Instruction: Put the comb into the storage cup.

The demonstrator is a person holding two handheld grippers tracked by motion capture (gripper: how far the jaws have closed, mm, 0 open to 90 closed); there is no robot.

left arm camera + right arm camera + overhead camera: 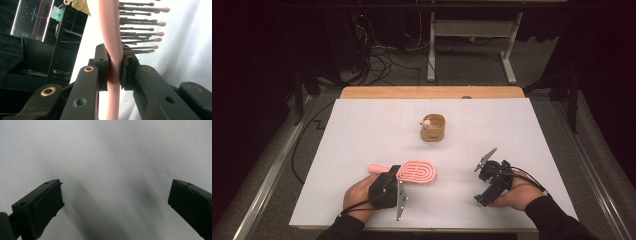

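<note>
A pink hairbrush point(417, 171) lies flat over the white table point(362, 135), near the front left, with its bristles facing down. My left gripper point(396, 173) is shut on its neck, and the handle end sticks out to the left. In the left gripper view the two black jaws clamp the pink neck point(113, 67), and the bristles point(140, 27) point right. At the front right my right gripper point(482, 187) stands open. In its own view the jaws of the right gripper point(115, 200) are wide apart over bare white table, with nothing between them.
A small tan round holder point(433, 128) with a little white thing on its rim stands at the table's middle, beyond both grippers. A wooden strip point(432, 92) runs along the far edge. Cables and desk legs are on the floor behind.
</note>
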